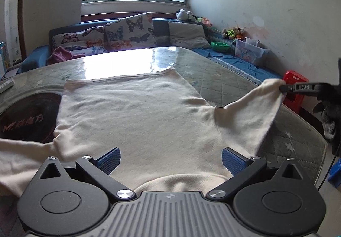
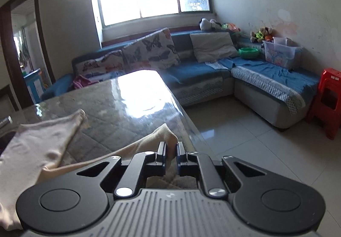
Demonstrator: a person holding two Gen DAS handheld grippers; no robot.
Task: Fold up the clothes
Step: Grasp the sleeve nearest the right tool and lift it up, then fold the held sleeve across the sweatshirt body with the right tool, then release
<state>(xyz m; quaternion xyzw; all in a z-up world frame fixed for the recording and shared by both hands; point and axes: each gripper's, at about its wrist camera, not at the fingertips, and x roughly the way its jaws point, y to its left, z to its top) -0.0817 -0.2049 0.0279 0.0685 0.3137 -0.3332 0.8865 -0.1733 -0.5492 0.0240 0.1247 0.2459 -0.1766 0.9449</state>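
A cream long-sleeved top (image 1: pixel 136 113) lies spread flat on the quilted table (image 1: pixel 223 79), neck toward me. My left gripper (image 1: pixel 170 161) hovers open just above the collar, its blue pads (image 1: pixel 109 161) wide apart with cloth below them, not pinched. At the right, the right gripper (image 1: pixel 285 88) is shut on the cuff of the right sleeve (image 1: pixel 251 117), lifting it off the table. In the right wrist view the right gripper (image 2: pixel 171 151) pinches that cream cuff (image 2: pixel 165 132) between its pads near the table's right edge. The left sleeve (image 1: pixel 19 151) trails off to the left.
The glass-topped table (image 2: pixel 132 105) ends just right of the right gripper, with tiled floor (image 2: pixel 245 137) beyond. A blue sofa (image 2: pixel 204 73) with butterfly cushions (image 1: pixel 130 32) runs along the far wall. A red stool (image 2: pixel 328 100) stands right. A dark round mat (image 1: pixel 27 117) lies left.
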